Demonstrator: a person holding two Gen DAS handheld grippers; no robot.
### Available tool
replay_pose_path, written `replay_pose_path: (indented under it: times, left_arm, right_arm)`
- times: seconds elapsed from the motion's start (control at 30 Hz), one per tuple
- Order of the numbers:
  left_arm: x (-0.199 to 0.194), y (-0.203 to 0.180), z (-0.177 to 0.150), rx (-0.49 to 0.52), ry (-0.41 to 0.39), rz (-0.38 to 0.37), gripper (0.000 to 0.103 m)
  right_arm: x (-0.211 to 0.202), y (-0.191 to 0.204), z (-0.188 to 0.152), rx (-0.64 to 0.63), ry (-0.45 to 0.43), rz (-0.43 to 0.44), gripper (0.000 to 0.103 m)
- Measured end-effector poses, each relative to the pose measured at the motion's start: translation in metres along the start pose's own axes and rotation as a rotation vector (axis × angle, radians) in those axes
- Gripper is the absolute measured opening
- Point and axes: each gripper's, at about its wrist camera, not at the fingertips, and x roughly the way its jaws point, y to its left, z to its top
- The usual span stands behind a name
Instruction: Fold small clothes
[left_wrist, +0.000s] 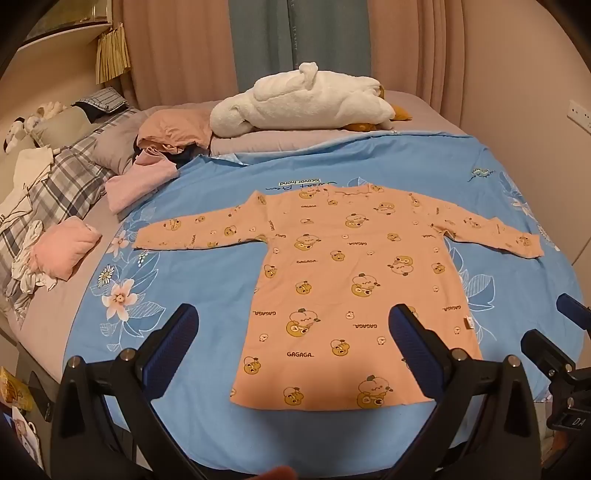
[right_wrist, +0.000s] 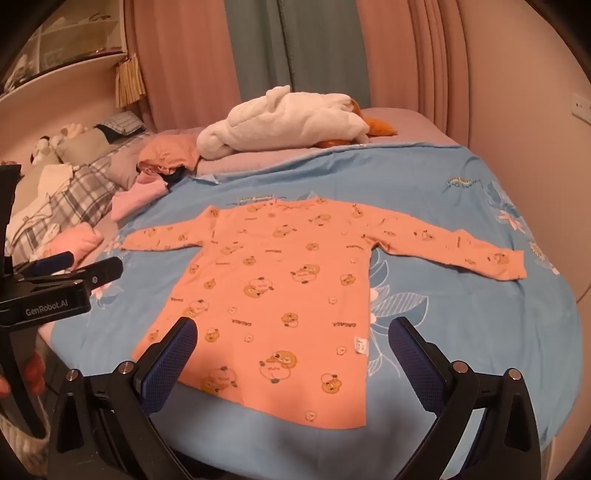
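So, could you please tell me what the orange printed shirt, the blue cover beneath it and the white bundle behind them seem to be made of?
The orange shirt looks like thin, matte cotton-type knit: it lies limp and flat, with a dull printed surface. The blue cover appears to be smooth woven sheeting, matte, showing fine creases and crisp floral print. The white bundle looks like fluffy plush or fleece, with a nubbly pile; the exact fibre cannot be told.

Shirt spread flat on the sheet, clutter left and behind

The shirt lies flat on the sheet, hem nearest, collar farthest, its 2 sleeves out to either side. Behind it a plush toy rests on the bed. At the left edge lie folded clothes, with a crumpled pile farther back (beside the toy). Both grippers, left and right, hang wide apart over the hem, touching nothing.
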Motion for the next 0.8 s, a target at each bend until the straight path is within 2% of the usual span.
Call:
replay_pose_path:
  times: [0.8]
  left_arm:
    - [0.0080, -0.0061, -0.0025, 0.016, 0.018, -0.008, 0.103]
  right_arm:
    - [0.0036, 0.0004, 0.0002, 0.003, 0.009, 0.004, 0.102]
